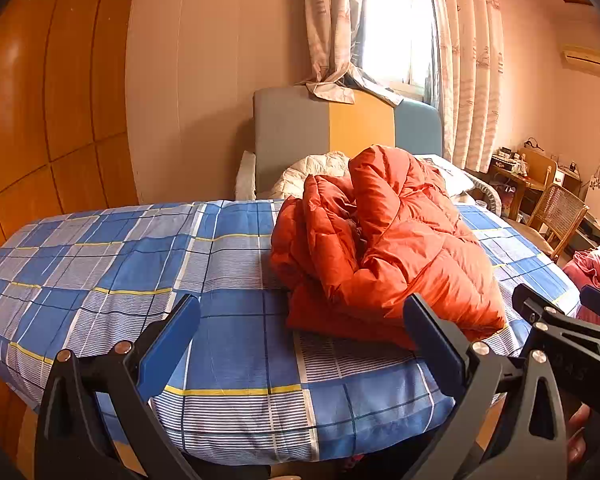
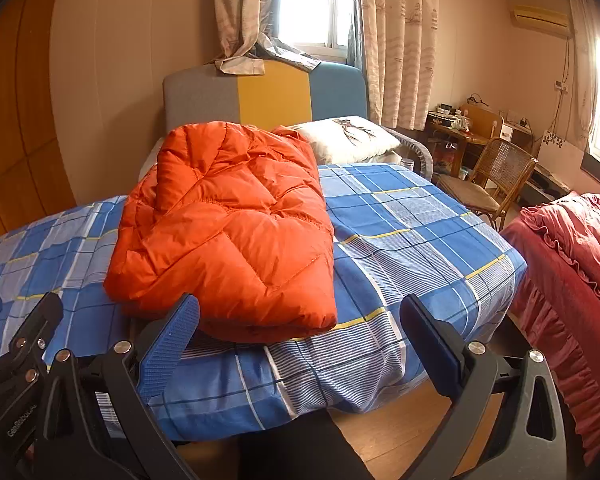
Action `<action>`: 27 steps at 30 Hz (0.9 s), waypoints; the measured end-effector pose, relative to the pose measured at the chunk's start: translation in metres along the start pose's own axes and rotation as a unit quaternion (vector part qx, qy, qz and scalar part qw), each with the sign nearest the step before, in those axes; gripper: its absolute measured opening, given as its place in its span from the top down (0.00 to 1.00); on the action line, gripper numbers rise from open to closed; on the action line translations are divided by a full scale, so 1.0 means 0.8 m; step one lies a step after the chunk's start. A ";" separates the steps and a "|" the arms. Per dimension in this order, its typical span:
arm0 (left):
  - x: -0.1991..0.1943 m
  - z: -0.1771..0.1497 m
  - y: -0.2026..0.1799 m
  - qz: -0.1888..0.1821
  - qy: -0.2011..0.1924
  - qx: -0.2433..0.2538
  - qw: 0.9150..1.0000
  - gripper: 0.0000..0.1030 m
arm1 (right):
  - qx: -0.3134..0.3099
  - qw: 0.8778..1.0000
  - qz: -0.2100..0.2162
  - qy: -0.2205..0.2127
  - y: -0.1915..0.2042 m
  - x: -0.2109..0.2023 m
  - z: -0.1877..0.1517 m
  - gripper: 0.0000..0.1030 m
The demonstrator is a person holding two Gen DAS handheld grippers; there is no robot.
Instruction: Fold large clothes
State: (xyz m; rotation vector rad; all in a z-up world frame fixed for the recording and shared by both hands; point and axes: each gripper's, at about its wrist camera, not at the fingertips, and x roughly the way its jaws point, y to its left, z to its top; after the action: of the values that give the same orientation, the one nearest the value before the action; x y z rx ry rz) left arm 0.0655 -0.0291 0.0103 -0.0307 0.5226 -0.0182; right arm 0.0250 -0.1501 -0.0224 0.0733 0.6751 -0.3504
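An orange quilted down jacket (image 1: 384, 248) lies bunched and folded on a bed with a blue plaid sheet (image 1: 120, 272). In the right wrist view the same jacket (image 2: 228, 232) shows as a thick folded bundle near the bed's front edge, on the plaid sheet (image 2: 412, 232). My left gripper (image 1: 302, 312) is open above the bed's near edge, its right finger just in front of the jacket's hem. My right gripper (image 2: 300, 312) is open too, with the jacket's front corner between and beyond its fingers. Neither holds anything. Each view catches the other gripper at its side edge.
A grey, yellow and blue headboard (image 2: 260, 92) stands under a curtained window. A white pillow (image 2: 348, 136) lies behind the jacket. A wicker chair (image 2: 492, 176) and cluttered desk stand at right, and a red ruffled bedspread (image 2: 572, 248) is beside the bed. An orange wardrobe (image 1: 40, 100) lines the left.
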 end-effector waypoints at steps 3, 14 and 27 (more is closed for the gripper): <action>0.000 0.001 0.000 0.000 -0.001 0.003 1.000 0.02 | 0.001 1.000 0.001 0.000 0.000 0.001 0.001 0.03; 0.000 0.002 0.000 -0.004 -0.003 0.002 1.000 0.02 | 0.001 1.000 0.004 0.005 -0.001 0.002 0.000 0.03; 0.002 -0.002 -0.002 -0.001 0.004 0.001 1.000 0.02 | 0.003 1.000 0.005 0.014 -0.003 0.005 -0.002 0.03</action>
State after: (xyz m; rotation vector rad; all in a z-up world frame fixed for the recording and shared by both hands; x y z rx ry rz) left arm 0.0660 -0.0306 0.0087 -0.0294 0.5314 -0.0206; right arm 0.0257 -0.1532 -0.0258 0.0874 0.7003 -0.3422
